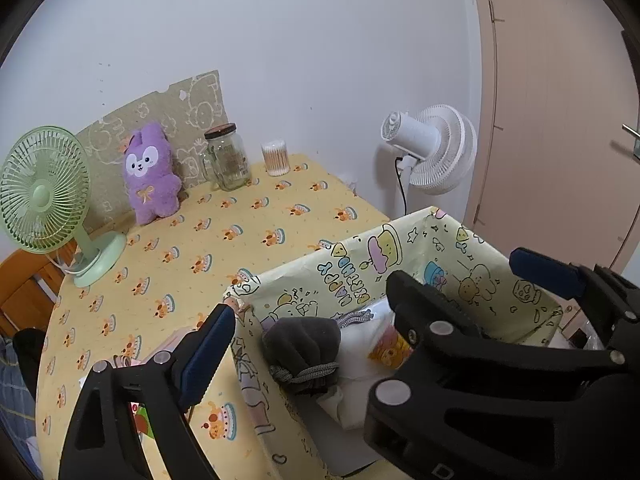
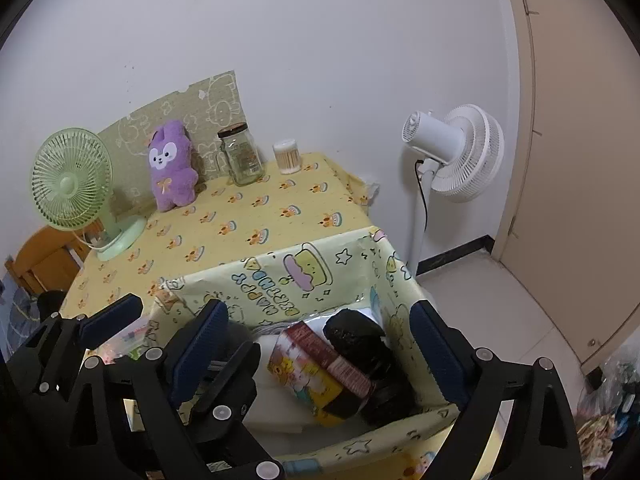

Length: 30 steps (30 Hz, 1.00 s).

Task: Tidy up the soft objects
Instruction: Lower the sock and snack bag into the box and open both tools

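Table [image 2: 248, 216] (yellow cake-print cloth): green fan [image 2: 74, 178], purple plush [image 2: 170, 166], glass jar [image 2: 241, 156], swab tub [image 2: 287, 156], patterned box [image 2: 280, 280].

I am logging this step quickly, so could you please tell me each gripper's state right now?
Left gripper: open, holding nothing, above the pale yellow cartoon-print paper box.
Right gripper: open, holding nothing, above the same box.

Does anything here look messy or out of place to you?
Mostly tidy. The box wrapped in birthday paper looks rough: its rim is crumpled and torn at the corners. Inside, a printed carton lies tilted rather than flat. The purple plush sits outside the box, upright against the board by the green fan.
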Tool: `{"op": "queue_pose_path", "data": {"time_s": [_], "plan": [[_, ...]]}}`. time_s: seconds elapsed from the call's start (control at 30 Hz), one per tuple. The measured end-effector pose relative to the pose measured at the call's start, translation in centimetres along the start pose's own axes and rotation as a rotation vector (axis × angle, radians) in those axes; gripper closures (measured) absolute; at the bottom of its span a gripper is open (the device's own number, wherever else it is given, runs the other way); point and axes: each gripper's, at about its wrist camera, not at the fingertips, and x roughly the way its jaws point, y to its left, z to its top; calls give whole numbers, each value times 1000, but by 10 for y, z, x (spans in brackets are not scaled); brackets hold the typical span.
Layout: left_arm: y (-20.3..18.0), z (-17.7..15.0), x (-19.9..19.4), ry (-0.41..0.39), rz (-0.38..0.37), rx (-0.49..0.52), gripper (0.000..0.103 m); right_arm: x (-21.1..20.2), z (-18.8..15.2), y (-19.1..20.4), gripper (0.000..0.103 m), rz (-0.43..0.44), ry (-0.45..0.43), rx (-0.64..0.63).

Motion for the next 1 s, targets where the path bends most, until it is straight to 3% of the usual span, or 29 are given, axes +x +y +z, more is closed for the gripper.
{"op": "queue_pose_path", "data": {"time_s": [0.4,1.0], "plan": [[15,-2,-34,-64,5,-33,3,-28,2,21,0,0,-50,-21],[45,-15,-86,-135,36,-67,2,-77,-3,65,0,25,-142,-102]]}}
